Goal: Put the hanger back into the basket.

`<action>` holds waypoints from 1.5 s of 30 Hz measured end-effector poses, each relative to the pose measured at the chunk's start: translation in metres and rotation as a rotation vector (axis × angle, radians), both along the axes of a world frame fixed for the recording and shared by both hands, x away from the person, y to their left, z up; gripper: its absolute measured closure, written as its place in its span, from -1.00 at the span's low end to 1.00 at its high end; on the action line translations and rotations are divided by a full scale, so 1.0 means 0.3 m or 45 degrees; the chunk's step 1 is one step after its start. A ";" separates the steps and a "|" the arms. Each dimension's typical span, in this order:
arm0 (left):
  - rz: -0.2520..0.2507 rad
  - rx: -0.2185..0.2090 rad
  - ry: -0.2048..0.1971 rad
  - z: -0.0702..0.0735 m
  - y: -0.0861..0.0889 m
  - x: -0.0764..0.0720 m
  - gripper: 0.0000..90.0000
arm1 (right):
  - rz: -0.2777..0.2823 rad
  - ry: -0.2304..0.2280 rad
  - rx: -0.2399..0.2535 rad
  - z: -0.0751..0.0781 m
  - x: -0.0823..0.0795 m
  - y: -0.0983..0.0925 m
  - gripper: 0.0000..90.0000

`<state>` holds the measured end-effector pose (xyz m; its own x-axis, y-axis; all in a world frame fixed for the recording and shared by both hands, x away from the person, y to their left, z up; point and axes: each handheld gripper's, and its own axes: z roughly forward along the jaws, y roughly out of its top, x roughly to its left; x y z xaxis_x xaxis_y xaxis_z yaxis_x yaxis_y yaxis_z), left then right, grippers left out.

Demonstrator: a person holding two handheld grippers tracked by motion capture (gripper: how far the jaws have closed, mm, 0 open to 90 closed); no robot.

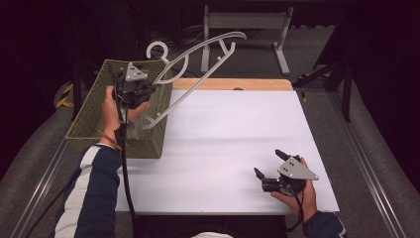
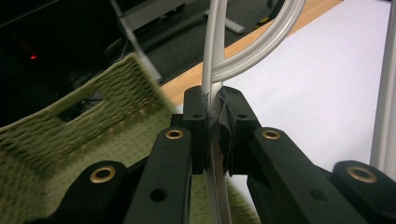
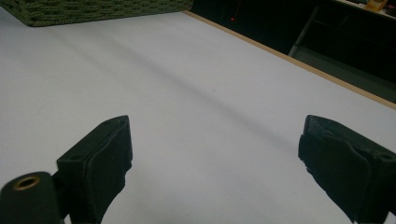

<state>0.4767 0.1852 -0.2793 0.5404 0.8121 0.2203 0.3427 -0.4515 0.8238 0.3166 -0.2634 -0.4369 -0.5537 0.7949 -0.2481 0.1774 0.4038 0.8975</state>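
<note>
A pale plastic clothes hanger [image 1: 188, 88] hangs tilted in the air, its hook over the far right corner of the green woven basket [image 1: 119, 144]. My left gripper [image 1: 136, 99] is shut on it above the basket's right wall. In the left gripper view both jaws pinch a thin bar of the hanger [image 2: 211, 56], and the basket [image 2: 70, 130] lies below left. My right gripper [image 1: 266, 161] rests low over the white table top [image 1: 223, 129] at the near right. It is open, and in the right gripper view the gripper [image 3: 215, 154] has nothing between its jaws.
The basket [image 3: 93, 9] stands at the table's left edge. A wooden strip [image 1: 233, 84] runs along the far edge. Beyond it stands a white metal frame [image 1: 247, 22] on the floor. Bare white surface spreads across the middle and right.
</note>
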 end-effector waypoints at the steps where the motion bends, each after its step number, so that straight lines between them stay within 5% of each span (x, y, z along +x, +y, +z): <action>1: 0.000 0.000 0.000 0.000 0.000 0.000 0.83 | 0.000 0.000 0.000 0.000 0.000 0.000 -0.77; 6: 0.048 0.043 -0.007 -0.021 0.067 0.030 0.83 | 0.013 0.017 -0.003 -0.005 0.000 0.005 -0.77; 13: 0.096 0.048 -0.011 -0.058 0.161 0.038 0.83 | 0.011 0.019 -0.012 -0.008 0.002 0.007 -0.76; 15: 0.116 0.001 -0.022 -0.071 0.211 0.041 0.83 | 0.008 0.024 -0.009 -0.009 0.003 0.006 -0.76; 20: 0.160 0.022 -0.010 -0.097 0.269 0.066 0.83 | 0.000 0.037 -0.005 -0.011 0.006 0.005 -0.76; 36: 0.226 0.131 0.161 -0.218 0.340 0.136 0.82 | 0.027 0.067 -0.031 -0.025 0.009 0.025 -0.76; 45: 0.279 0.123 0.170 -0.240 0.361 0.139 0.80 | 0.031 0.074 -0.046 -0.029 0.013 0.033 -0.75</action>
<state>0.5185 0.2933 -0.3514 0.3834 0.8914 0.2415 0.5434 -0.4292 0.7215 0.3204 -0.2536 -0.4455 -0.5874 0.7720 -0.2430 0.2185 0.4403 0.8708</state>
